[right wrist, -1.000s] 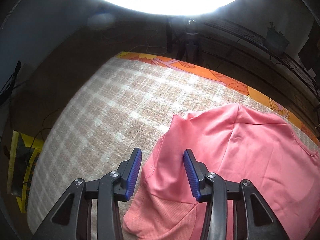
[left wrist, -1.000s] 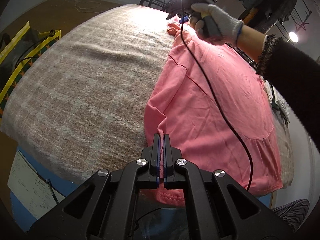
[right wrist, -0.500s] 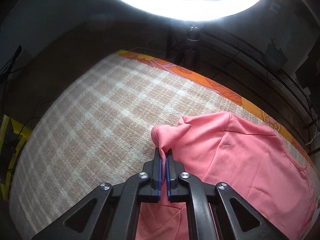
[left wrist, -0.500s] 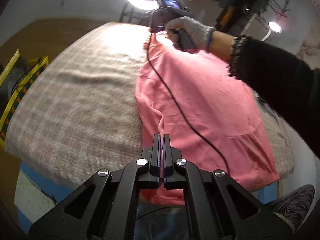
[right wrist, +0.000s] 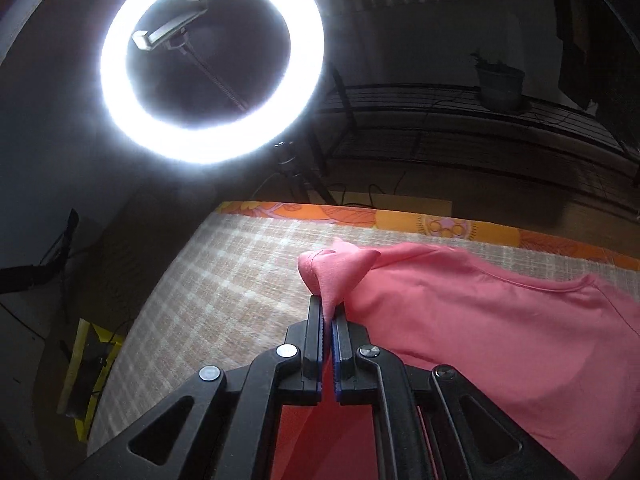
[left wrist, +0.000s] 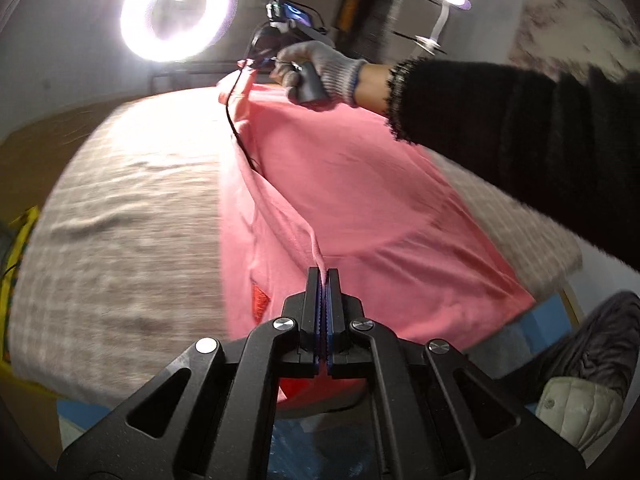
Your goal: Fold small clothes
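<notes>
Pink shirt [left wrist: 360, 200] lies along the checked blanket [left wrist: 132, 220]; left gripper [left wrist: 322, 280] is clamped on its near edge; right gripper [right wrist: 328, 308] has just closed on the far corner; the long axis runs between them, ready to swing across.

Ring light [right wrist: 208, 60] over checked blanket [right wrist: 224, 280]

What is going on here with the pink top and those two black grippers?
A person is folding a pink fabric top spread on a beige checked blanket. The left gripper is shut on an edge of the top near the person, and the right gripper, held in a grey-gloved hand, is shut on a bunched far corner. That side of the garment is raised off the blanket; no fold is laid down yet.
</notes>
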`<state>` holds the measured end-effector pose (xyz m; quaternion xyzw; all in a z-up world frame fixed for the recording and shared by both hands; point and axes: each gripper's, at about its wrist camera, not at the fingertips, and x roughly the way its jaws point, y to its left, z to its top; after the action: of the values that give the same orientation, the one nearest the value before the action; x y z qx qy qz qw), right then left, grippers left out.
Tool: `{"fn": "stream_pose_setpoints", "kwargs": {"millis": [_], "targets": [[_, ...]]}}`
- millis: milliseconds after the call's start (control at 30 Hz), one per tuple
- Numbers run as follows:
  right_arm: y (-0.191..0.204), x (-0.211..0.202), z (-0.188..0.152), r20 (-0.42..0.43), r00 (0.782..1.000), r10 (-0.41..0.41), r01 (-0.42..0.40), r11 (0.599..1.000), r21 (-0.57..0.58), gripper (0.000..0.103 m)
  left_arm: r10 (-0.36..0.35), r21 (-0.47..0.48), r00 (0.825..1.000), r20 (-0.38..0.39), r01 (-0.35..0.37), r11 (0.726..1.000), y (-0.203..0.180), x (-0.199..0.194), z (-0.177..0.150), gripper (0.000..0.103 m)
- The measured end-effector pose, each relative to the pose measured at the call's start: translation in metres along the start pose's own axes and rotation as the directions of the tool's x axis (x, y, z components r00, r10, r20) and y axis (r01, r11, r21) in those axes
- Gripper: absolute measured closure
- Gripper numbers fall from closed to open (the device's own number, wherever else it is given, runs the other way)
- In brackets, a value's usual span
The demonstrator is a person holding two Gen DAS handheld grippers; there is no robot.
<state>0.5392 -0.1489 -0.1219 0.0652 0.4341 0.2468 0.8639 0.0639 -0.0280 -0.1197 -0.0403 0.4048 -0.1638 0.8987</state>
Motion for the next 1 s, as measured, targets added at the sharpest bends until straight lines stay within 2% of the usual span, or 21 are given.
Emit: {"fn": "stream_pose_setpoints", "kwargs": {"millis": [100, 200, 267, 300, 333, 367, 533, 567, 600, 667, 767, 1000], "targets": [[-0.042, -0.006, -0.011, 0.003, 1.000, -0.016, 0.015, 0.997, 0.080, 0.103, -0.036, 0.036, 0.999, -0.035, 0.037, 0.999, -0.022, 0.014, 0.003, 0.103], [-0.087, -0.005, -0.025, -0.024, 0.997, -0.069, 0.072, 0.982, 0.176, 0.102, -0.052, 0.066, 0.997, -0.064, 0.056, 0.996, -0.039, 0.027, 0.004, 0.103], [-0.106, -0.007, -0.030, -0.044, 0.994, -0.105, 0.111, 0.972, 0.205, 0.097, -0.065, 0.079, 0.994, -0.091, 0.072, 0.994, -0.048, 0.036, 0.002, 0.103], [-0.113, -0.010, -0.030, -0.054, 0.990, -0.129, 0.138, 0.969, 0.207, 0.091, -0.074, 0.083, 0.992, -0.106, 0.083, 0.993, -0.051, 0.039, 0.000, 0.103], [-0.117, -0.012, -0.030, -0.065, 0.984, -0.165, 0.174, 0.964, 0.199, 0.072, -0.074, 0.089, 0.991, -0.115, 0.085, 0.992, -0.054, 0.040, -0.001, 0.103], [-0.119, -0.016, -0.029, -0.067, 0.981, -0.183, 0.192, 0.962, 0.194, 0.065, -0.072, 0.096, 0.990, -0.120, 0.084, 0.992, -0.056, 0.042, -0.003, 0.103], [-0.126, -0.057, -0.025, -0.029, 0.981, -0.192, 0.194, 0.964, 0.182, 0.064, -0.081, 0.172, 0.989, -0.125, 0.102, 0.980, -0.072, 0.040, -0.014, 0.103], [-0.128, -0.067, -0.028, -0.025, 0.980, -0.198, 0.199, 0.964, 0.175, 0.064, -0.075, 0.190, 0.989, -0.126, 0.098, 0.977, -0.075, 0.039, -0.017, 0.097], [-0.129, -0.077, -0.031, -0.021, 0.979, -0.203, 0.203, 0.964, 0.172, 0.064, -0.079, 0.196, 0.989, -0.129, 0.103, 0.975, -0.075, 0.038, -0.020, 0.086], [-0.132, -0.100, -0.040, -0.013, 0.981, -0.196, 0.195, 0.966, 0.170, 0.063, -0.108, 0.196, 0.985, -0.138, 0.134, 0.971, -0.076, 0.033, -0.026, 0.076], [-0.136, -0.135, -0.056, 0.004, 0.983, -0.185, 0.182, 0.968, 0.171, 0.061, -0.148, 0.219, 0.980, -0.129, 0.174, 0.960, -0.081, 0.019, -0.033, 0.075], [-0.147, -0.223, -0.097, 0.060, 0.969, -0.241, 0.227, 0.956, 0.184, 0.061, -0.259, 0.242, 0.960, -0.106, 0.278, 0.930, -0.084, -0.015, -0.045, 0.075]]}}
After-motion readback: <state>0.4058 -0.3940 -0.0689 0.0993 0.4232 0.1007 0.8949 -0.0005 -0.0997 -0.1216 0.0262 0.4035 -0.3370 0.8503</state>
